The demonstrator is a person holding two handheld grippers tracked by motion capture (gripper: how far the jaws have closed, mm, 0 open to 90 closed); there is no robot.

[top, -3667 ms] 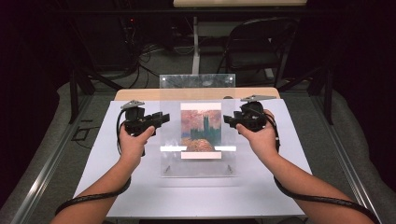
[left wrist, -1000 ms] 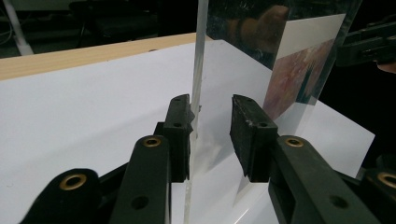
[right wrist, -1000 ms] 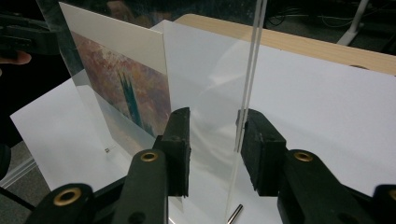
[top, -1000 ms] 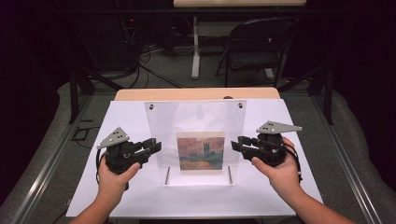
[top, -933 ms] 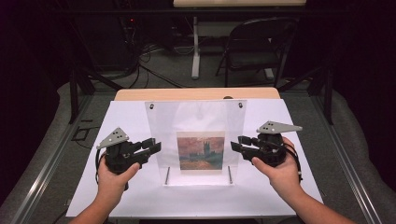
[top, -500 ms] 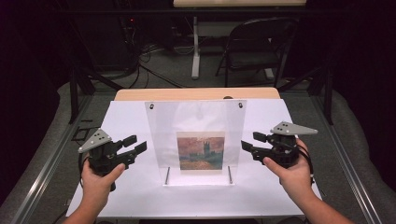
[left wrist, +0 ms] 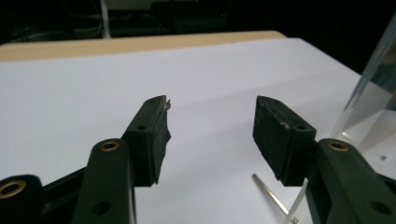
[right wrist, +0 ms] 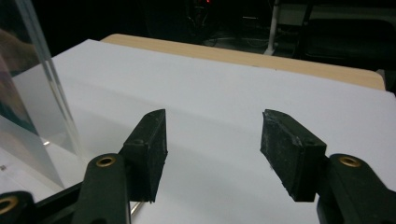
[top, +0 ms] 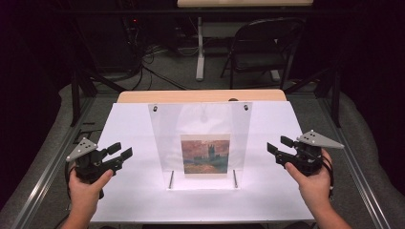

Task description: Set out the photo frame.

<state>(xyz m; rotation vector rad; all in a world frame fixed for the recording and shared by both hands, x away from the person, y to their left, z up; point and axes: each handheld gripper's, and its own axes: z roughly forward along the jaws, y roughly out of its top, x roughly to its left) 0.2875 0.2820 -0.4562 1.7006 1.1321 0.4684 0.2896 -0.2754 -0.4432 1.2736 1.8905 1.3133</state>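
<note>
A clear frame stands upright on the white bench, with a small painted picture set low in its middle. My left claw and my right claw sit well apart from its two edges. Both claws have just been opening; their jaws are apart, nothing between them.

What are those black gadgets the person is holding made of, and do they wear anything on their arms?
Each gripper, left and right, is a black two-jaw tool with blocky pads, brass-coloured pivot rivets, a grey three-cornered plate dotted with small holes, and a trailing black cable. The forearms show no sleeves.
</note>
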